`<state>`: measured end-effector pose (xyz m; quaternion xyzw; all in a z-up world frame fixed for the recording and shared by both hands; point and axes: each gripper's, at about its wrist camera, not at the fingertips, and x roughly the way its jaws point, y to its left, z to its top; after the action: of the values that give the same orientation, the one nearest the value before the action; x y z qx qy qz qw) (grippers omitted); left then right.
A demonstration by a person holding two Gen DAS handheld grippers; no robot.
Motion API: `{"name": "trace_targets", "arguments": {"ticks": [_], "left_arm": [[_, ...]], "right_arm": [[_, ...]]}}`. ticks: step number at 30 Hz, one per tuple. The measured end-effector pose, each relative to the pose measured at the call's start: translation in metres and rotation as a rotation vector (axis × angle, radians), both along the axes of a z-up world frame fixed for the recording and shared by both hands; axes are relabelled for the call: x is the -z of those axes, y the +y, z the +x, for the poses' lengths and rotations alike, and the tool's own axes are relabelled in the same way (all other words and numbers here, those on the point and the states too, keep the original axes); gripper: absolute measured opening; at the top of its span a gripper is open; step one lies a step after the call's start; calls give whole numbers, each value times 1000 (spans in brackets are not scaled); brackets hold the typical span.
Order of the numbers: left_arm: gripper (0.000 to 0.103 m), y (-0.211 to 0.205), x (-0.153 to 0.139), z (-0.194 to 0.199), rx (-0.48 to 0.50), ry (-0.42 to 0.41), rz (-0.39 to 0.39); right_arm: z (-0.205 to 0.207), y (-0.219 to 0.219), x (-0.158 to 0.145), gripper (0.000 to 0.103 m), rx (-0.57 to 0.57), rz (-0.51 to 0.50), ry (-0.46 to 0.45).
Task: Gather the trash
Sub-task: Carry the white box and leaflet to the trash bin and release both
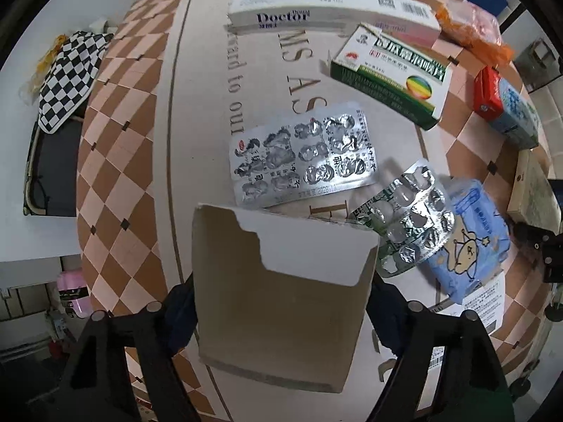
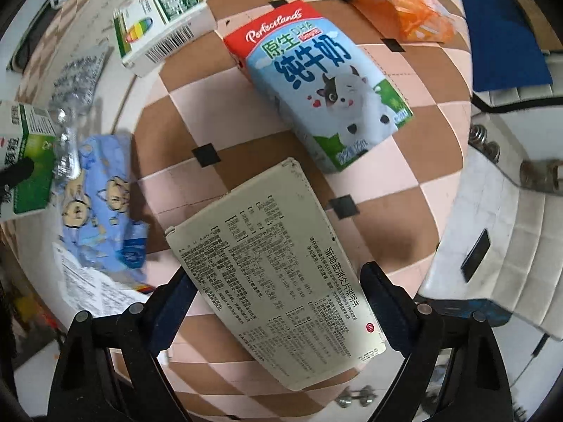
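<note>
The left gripper (image 1: 281, 302) clenches an opened carton (image 1: 281, 299), its torn flap end pointing away, held above the table (image 1: 147, 161). Just past the flap lie two spent blister packs: a silver one (image 1: 302, 154) flat on the cloth, and a second (image 1: 411, 214) resting partly on a blue tissue pack (image 1: 468, 246). Farther off sit a green medicine box (image 1: 390, 74) and, beyond it, a long toothpaste box (image 1: 330, 10).

The right gripper (image 2: 278, 281) grasps a folded leaflet (image 2: 281, 274), printed side up, over the checked cloth. Ahead of it lies a milk carton (image 2: 323, 81) on its side, and past that an orange bag (image 2: 397, 3) at the table's far edge. The tissue pack shows at left.
</note>
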<state>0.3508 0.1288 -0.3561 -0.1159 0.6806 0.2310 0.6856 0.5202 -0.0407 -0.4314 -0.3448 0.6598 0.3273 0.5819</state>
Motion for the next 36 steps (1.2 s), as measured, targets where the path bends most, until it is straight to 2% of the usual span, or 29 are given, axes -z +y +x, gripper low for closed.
{"name": "trace_targets", "arguments": {"ticks": [7,13,17,23,26,30,33,36], "left_arm": [[79,-5,-31,-18,-20,-67,50],[79,-20,-66,-53,-25,-163,83],[79,-40,-90,-87,-15,-233,88],[79,-76,-116,-163,31,-323,88],[79,-92,-119,-204,56,-337,81],[79,-113,-101,-258,57,-315,9],[79,-125,-75,-286,38,-277,-42],[79,-133,-27,-309,0,-221,-102]], "right_arm": [[-21,-13,-40,92,123,94,-25],[-65,-20,-92,92,232,195,-56],[-103,-39,-119,92,309,280,-64],[-198,-80,-152,91,441,387,-64],[-250,-103,-155,91,511,415,-46],[-313,-131,-139,91,584,407,5],[-356,-149,-112,91,621,368,56],[-391,-167,-70,91,658,313,99]]}}
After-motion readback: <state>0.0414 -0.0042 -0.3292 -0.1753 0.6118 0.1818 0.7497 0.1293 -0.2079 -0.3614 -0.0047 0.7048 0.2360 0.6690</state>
